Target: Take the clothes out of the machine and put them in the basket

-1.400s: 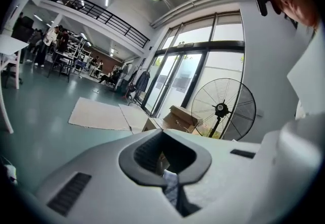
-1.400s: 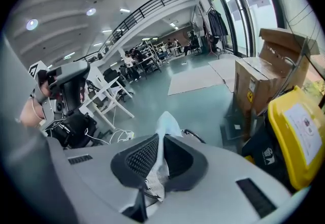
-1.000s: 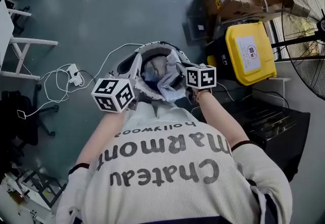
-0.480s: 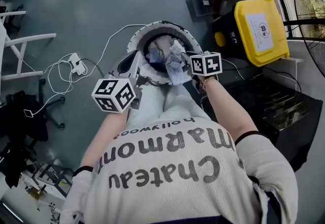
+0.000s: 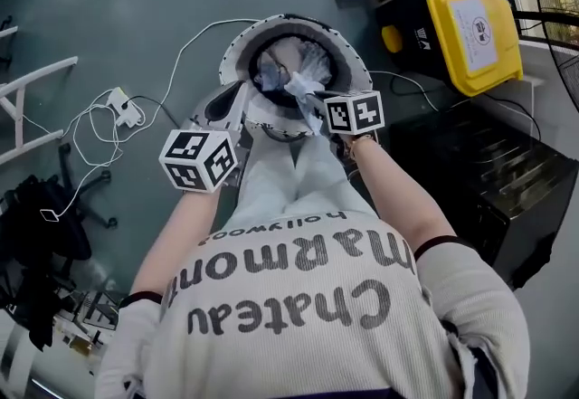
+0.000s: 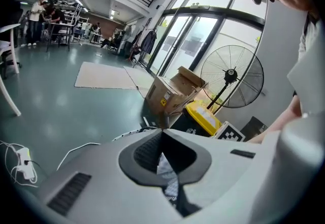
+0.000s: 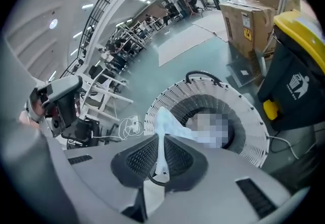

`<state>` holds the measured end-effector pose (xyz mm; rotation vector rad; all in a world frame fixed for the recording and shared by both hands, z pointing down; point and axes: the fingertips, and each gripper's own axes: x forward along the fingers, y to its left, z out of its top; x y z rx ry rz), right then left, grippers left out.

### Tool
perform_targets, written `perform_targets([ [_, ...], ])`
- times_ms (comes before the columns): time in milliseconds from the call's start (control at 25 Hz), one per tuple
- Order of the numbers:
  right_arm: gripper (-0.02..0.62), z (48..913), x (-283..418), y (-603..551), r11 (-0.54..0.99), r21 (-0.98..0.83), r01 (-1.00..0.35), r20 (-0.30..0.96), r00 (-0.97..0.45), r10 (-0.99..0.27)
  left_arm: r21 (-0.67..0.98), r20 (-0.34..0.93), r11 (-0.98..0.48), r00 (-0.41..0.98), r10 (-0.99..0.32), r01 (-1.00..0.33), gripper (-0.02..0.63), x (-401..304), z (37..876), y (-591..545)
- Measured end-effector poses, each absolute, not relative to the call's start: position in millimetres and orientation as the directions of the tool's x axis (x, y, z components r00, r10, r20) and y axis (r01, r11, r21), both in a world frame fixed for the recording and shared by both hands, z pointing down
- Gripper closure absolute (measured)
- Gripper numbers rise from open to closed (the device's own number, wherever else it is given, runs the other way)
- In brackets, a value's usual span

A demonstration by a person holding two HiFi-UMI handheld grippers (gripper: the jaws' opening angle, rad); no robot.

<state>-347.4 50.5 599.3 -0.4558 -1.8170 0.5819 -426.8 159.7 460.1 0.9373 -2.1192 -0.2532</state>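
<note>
Firmly, right claw (image 7: 161, 142) and left claw (image 6: 162, 135) pinch cloth (image 7: 170, 123).

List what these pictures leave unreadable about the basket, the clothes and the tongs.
- Basket middle, right gripper view: a mosaic patch covers the clothes there.
- Basket, left gripper view: the left tongs' own body hides nearly all of it.
- Where the right tongs pinch the garment, head view: too small, partly under the marker cube.
- Machine: in no view.
</note>
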Motion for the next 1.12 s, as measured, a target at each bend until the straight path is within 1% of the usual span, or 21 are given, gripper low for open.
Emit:
perform_targets([
  [200, 0.546, 629.2, -349.8, 61.1, 0.808, -0.588, -0.033, 0.780, -0.285, 0.556, 0.486, 0.629, 0.679, -0.319, -0.709, -0.550, 0.598, -414.0, 500.0, 170.1],
  [440, 0.546, 669.5, -349.5, 57.0, 0.812, -0.566, -0.144, 0.810, -0.278, 0.516, 0.476, 0.705, 0.686, -0.227, -0.672, -0.551, 0.598, -401.7, 559.7, 191.9],
  [560, 0.546, 692.7, -356.8, 49.6, 0.815, -0.550, -0.184, 0.824, -0.282, 0.492, 0.476, 0.706, 0.681, -0.220, -0.673, -0.557, 0.598, -409.7, 583.9, 190.9],
  [720, 0.546, 729.7, -361.5, 36.3, 0.813, -0.533, -0.234, 0.836, -0.295, 0.462, 0.449, 0.703, 0.683, -0.243, -0.668, -0.576, 0.598, -420.2, 618.4, 179.5],
  [840, 0.546, 754.5, -361.5, 30.3, 0.813, -0.520, -0.260, 0.843, -0.309, 0.440, 0.445, 0.709, 0.672, -0.226, -0.668, -0.592, 0.598, -417.5, 642.5, 168.8],
  [1120, 0.546, 806.4, -365.0, 23.4, 0.833, -0.483, -0.270, 0.865, -0.292, 0.407, 0.452, 0.704, 0.655, -0.208, -0.679, -0.606, 0.598, -409.9, 689.2, 145.8],
])
